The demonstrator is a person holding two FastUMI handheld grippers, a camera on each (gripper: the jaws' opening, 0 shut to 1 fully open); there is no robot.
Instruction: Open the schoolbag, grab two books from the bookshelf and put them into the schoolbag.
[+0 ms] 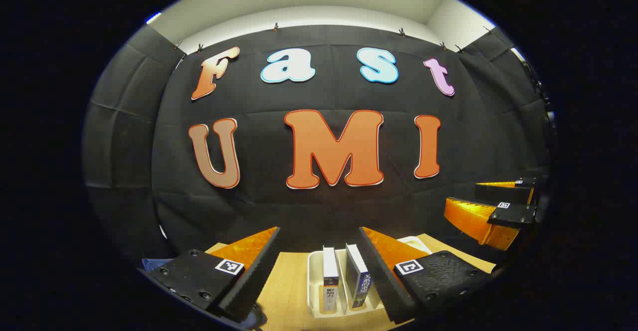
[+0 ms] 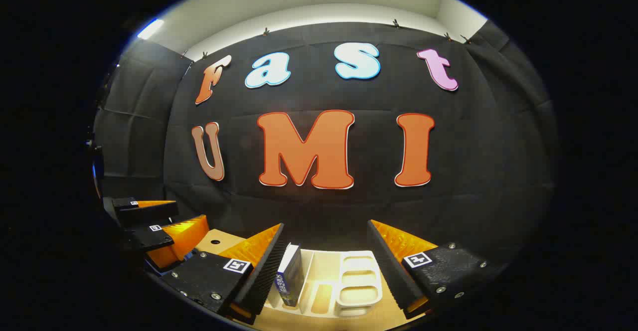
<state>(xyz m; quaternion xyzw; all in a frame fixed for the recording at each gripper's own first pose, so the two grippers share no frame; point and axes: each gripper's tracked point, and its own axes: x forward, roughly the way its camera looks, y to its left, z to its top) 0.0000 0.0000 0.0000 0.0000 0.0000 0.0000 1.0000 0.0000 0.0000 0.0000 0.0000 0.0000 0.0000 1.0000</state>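
Left gripper (image 1: 319, 266): fingers spread wide apart, nothing between them pressed; it hangs above the table (image 1: 291, 291), pointing at the booth wall.
Right gripper (image 2: 324, 266): fingers also wide apart, holding nothing; it shows again in the left gripper view, farther off at the right edge (image 1: 498, 206).
Rack (image 1: 315, 271): a white slotted book rack standing on the table, seen between the left gripper's fingers; in the right gripper view its empty slots lie between that gripper's fingers.
White book (image 1: 330, 276): upright in the rack, spine facing the camera.
Dark book (image 1: 358, 281): just beside the white book on its right, leaning slightly; in the right gripper view a dark book stands close to the left finger.
Schoolbag: cannot tell where it is.
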